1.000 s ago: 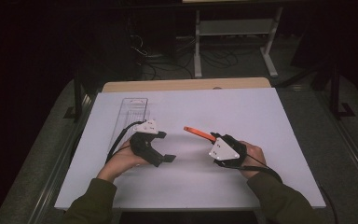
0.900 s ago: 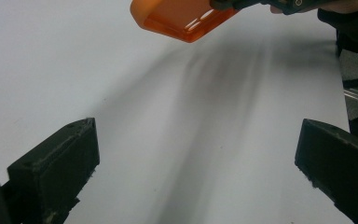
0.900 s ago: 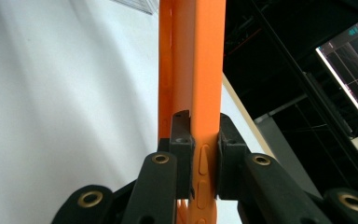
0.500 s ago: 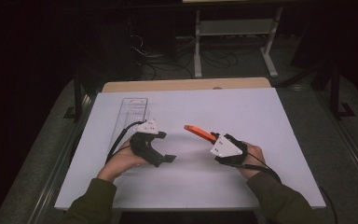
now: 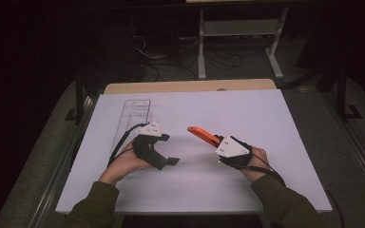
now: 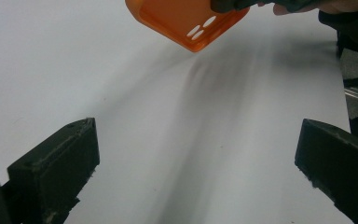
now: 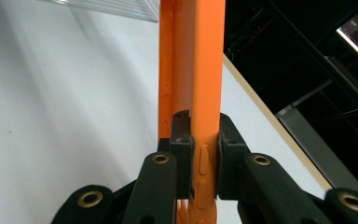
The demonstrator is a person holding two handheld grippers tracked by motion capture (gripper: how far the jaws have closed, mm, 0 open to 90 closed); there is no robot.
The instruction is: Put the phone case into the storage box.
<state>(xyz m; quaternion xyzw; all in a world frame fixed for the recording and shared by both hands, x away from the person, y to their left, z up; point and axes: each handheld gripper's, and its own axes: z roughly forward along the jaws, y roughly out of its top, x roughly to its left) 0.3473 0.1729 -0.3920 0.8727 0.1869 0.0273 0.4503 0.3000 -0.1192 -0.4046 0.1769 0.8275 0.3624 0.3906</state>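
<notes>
An orange phone case (image 5: 203, 135) is held above the white table top, clamped at one end by my right gripper (image 5: 221, 145). In the right gripper view the case (image 7: 193, 70) stands edge-on between the jaws, and my right gripper (image 7: 200, 154) is shut on it. My left gripper (image 5: 168, 160) sits to the left of the case, open, with nothing between its jaws. In the left gripper view my left gripper (image 6: 196, 172) spreads wide over bare table, and the case's corner (image 6: 186, 21) with its small holes shows at the top.
A clear plastic tray (image 5: 133, 116) lies at the table's back left, behind my left hand; its edge (image 7: 116, 9) shows in the right gripper view. The white table top (image 5: 266, 118) ends at a wooden strip (image 5: 190, 86) at the back. Dark floor, cables and a stand lie beyond.
The right gripper with the orange case has shifted slightly to the right. The left gripper has stayed in place.
</notes>
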